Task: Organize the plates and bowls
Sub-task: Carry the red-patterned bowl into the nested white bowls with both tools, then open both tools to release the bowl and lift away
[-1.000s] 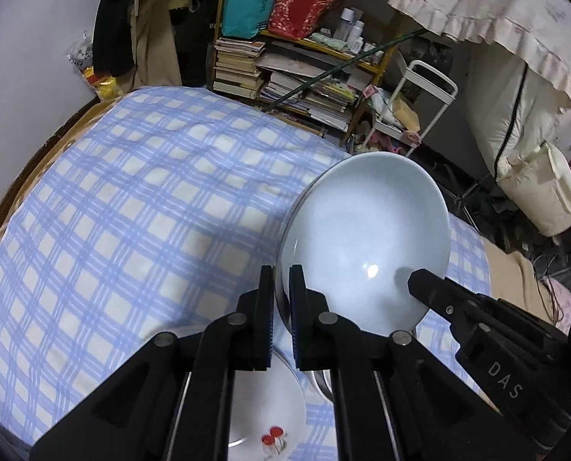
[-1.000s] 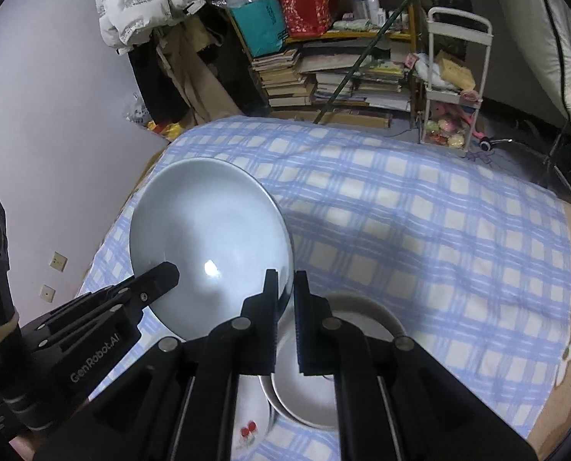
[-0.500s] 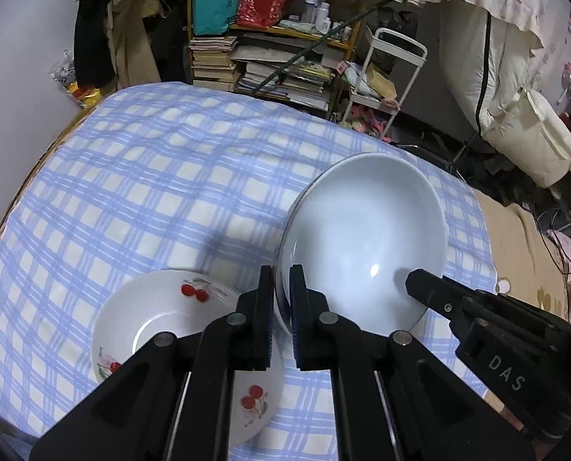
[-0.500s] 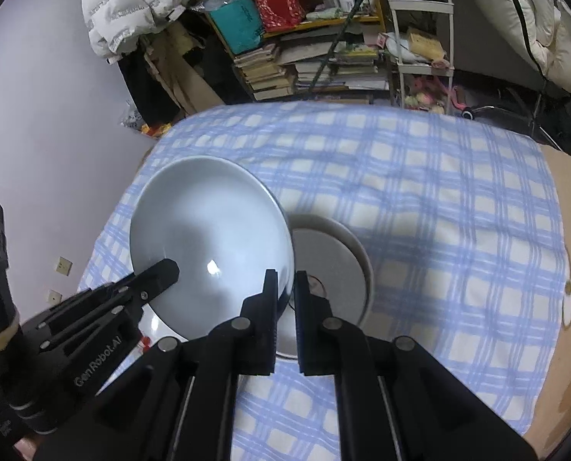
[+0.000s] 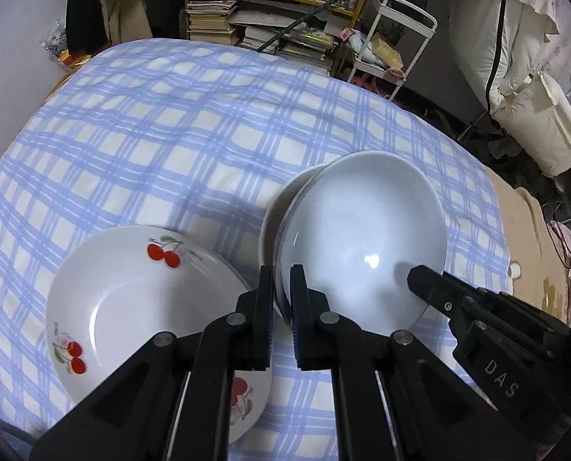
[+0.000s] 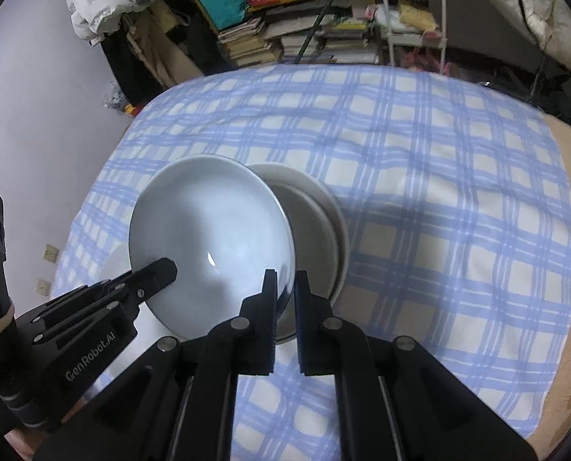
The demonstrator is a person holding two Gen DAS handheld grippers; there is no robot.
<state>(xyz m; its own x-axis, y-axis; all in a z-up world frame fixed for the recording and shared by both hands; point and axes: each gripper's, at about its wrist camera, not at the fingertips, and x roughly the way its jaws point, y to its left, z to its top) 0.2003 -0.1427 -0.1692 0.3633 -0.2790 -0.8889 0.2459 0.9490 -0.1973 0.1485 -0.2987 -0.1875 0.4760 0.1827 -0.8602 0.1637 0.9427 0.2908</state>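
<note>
Over the checked cloth (image 5: pixel 193 123), both tools (image 5: pixel 282 274) (image 6: pixel 285 280) pinch the pale bowl's (image 5: pixel 362 230) opposite rims.

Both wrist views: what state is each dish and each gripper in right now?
Pale blue glazed bowl: empty, tilted, held by its rim from two sides, above the off-white bowl.
Off-white ceramic bowl: upright on the checked cloth, empty, partly hidden.
White cherry-print plate: flat on the cloth, empty.
Left gripper: shut on the blue bowl's rim.
Right gripper: shut on the opposite rim.
</note>
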